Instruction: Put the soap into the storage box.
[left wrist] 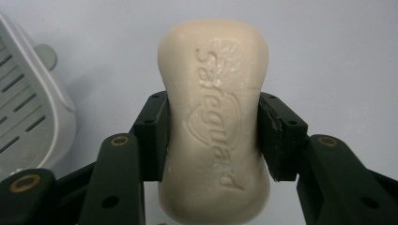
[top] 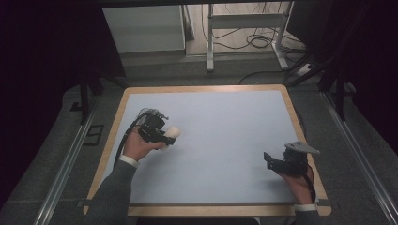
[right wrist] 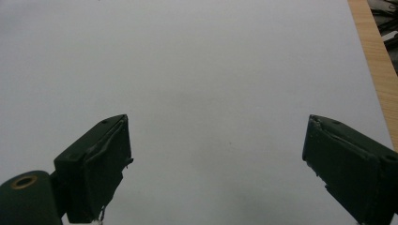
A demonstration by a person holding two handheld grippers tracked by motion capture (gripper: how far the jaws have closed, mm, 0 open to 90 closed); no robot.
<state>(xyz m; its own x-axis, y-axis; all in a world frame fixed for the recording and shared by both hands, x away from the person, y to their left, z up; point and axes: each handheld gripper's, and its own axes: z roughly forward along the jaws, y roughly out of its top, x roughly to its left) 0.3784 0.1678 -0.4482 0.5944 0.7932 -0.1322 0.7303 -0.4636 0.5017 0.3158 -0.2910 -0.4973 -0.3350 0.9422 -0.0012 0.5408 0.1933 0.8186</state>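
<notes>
A: Cream soap bar (left wrist: 215,126), embossed lettering facing up, is what we log first. Left tongs (left wrist: 213,136) are clamped on it, one pad on each long side at the bar's waist.

B: Agreed. From the high view we see the left tongs (top: 162,136) over the left part of the tabletop (top: 225,122), the pale bar (top: 172,131) sticking out of them toward the middle. Whether it rests on the surface or sits just above it, we cannot tell.

A: Left gripper view also has a grey slotted dish (left wrist: 28,122) at the left edge, near the bar but not touching it.

B: Noted. Right tongs (right wrist: 216,164): jaws spread wide, bare light-blue surface between them.

A: We place the right tongs (top: 270,161) near the tabletop's right front corner in the high view, grey three-cornered plate on top, well apart from the soap.

B: Wooden rim (right wrist: 373,61) runs down the right side of the right gripper view. Grey sleeves on both forearms.
</notes>
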